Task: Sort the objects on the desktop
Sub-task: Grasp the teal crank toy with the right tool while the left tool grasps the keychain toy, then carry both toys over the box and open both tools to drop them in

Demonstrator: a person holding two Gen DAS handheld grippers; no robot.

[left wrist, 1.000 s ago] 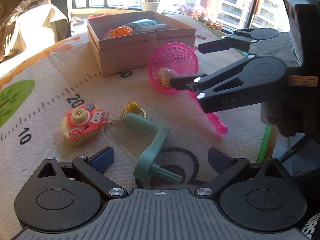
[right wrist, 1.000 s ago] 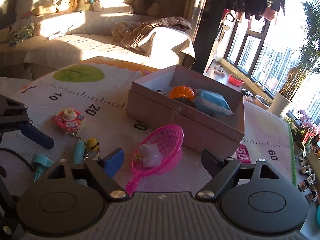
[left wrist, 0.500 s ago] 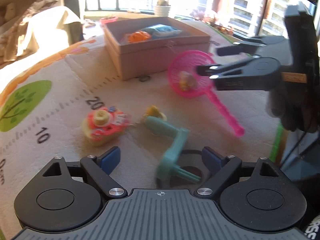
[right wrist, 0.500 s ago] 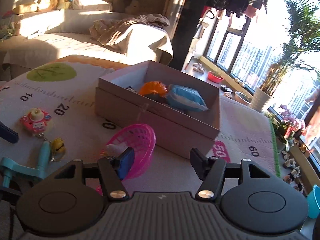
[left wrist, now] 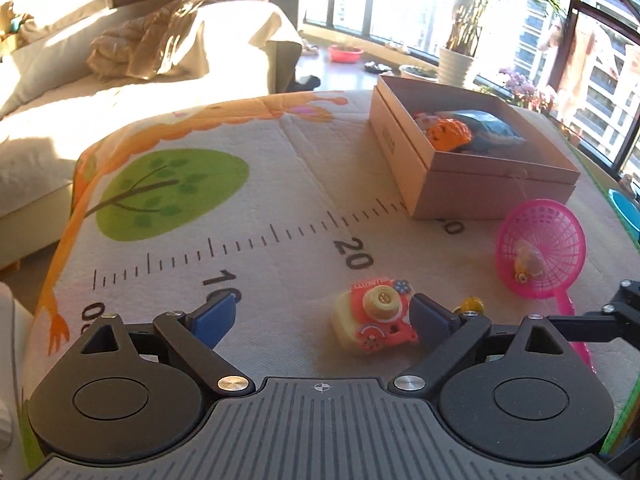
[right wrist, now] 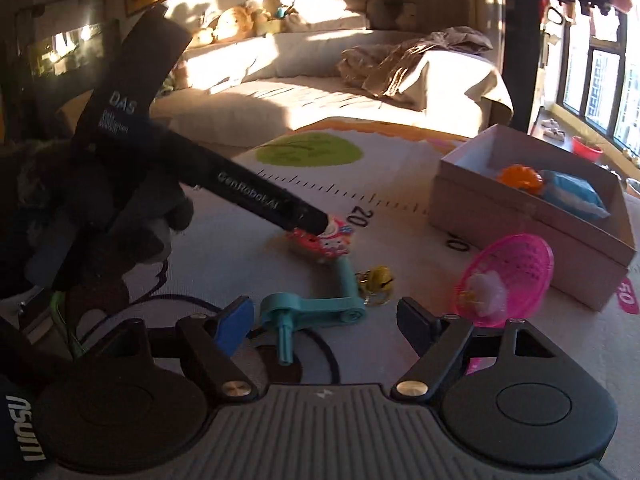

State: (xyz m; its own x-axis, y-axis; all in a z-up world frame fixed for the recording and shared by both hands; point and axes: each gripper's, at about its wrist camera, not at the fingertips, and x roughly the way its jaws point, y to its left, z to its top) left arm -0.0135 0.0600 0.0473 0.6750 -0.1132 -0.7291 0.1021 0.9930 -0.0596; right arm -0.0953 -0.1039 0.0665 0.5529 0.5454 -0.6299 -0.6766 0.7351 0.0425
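A pink and yellow toy camera (left wrist: 374, 320) lies on the play mat, just inside the right finger of my open left gripper (left wrist: 324, 316); in the right wrist view the camera (right wrist: 324, 240) sits under the left gripper's finger tip. A teal crank handle (right wrist: 316, 310) lies between the fingers of my open, empty right gripper (right wrist: 326, 320). A yellow bell charm (right wrist: 376, 278) lies beside it. A pink net scoop (left wrist: 540, 250) holds a small toy; it also shows in the right wrist view (right wrist: 508, 280). An open cardboard box (left wrist: 472, 184) holds an orange toy (left wrist: 450, 134) and a blue pack.
The play mat (left wrist: 240, 208) with a ruler print and green tree covers the table. A sofa with a rumpled blanket (left wrist: 168, 44) stands behind. Windows and potted plants (left wrist: 460, 52) are at the back right. The box (right wrist: 532, 220) stands far right in the right wrist view.
My left gripper has swung left and down onto the toy camera. My right gripper has pulled back from the scoop and turned left; the teal crank now lies between its fingers.
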